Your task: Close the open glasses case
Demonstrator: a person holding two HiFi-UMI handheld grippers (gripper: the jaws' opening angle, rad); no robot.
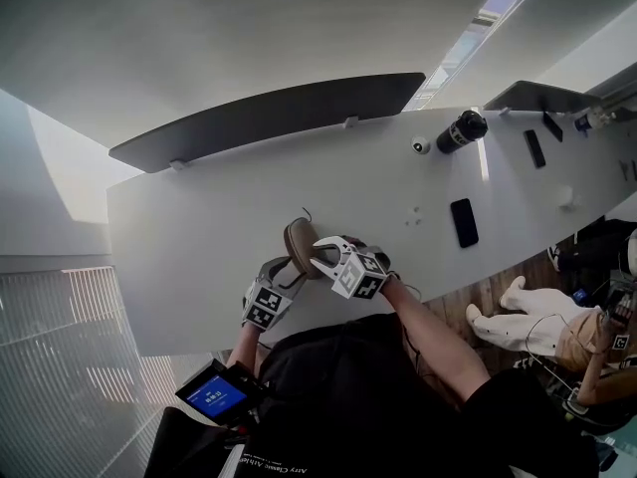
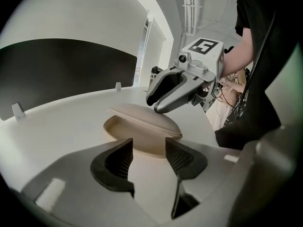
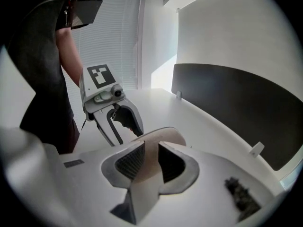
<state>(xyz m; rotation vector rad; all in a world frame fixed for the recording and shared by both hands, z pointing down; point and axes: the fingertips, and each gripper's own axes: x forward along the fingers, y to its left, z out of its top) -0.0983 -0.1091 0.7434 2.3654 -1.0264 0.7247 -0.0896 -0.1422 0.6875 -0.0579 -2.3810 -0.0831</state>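
Tan glasses case (image 1: 302, 245) at near edge of table (image 1: 199, 217), lid almost down. Left gripper (image 2: 147, 148) released, just short of it. Right gripper (image 3: 150, 148) narrowly parted, one finger (image 2: 165, 103) touching lid. Shirt print (image 1: 299, 471) too small to read.

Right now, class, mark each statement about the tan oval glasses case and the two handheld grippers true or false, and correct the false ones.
1. The tan oval glasses case lies on the white table. True.
2. Its lid stands fully upright. False: it is nearly down on the base, a narrow gap showing.
3. The left gripper's jaws are apart. True.
4. The right gripper is far from the case. False: its tips are at the lid.
5. The flat black phone lies inside the case. False: it lies on the table, apart from the case.
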